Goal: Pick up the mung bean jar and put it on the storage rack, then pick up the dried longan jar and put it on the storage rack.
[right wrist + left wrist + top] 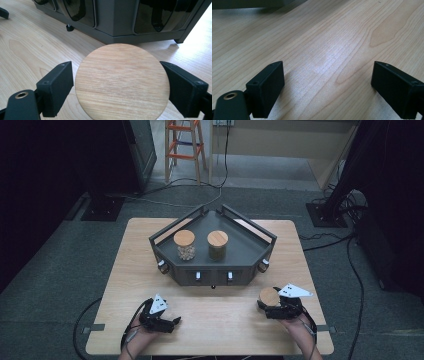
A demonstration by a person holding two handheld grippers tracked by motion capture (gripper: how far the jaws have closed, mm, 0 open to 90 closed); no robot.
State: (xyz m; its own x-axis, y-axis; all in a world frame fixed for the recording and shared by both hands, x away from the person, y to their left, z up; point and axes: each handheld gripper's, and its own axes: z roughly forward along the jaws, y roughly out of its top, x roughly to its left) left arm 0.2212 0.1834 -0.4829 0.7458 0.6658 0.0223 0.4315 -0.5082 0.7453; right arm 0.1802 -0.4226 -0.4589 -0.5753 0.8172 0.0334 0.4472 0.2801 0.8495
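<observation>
Jar number three (270,296) is the one in play, sitting at the counter's (220,320) near right. On the left, your left claw (170,322) rests spread wide on bare wood, holding nothing. Mid-counter, two lidded jars (184,245) (217,244) already stand on the grey rack (250,251). Over right, your right claw (117,85) brackets the third jar's lid; whether it's squeezing, I cannot tell. Lift and placement look left to do.

Under the round wooden lid (122,81), the jar body is hidden in the right gripper view, and the lid's lower rim runs off the bottom edge. From the high view, what's inside the darker jar (217,245) on the grey rack (250,251) is too small to tell.
</observation>
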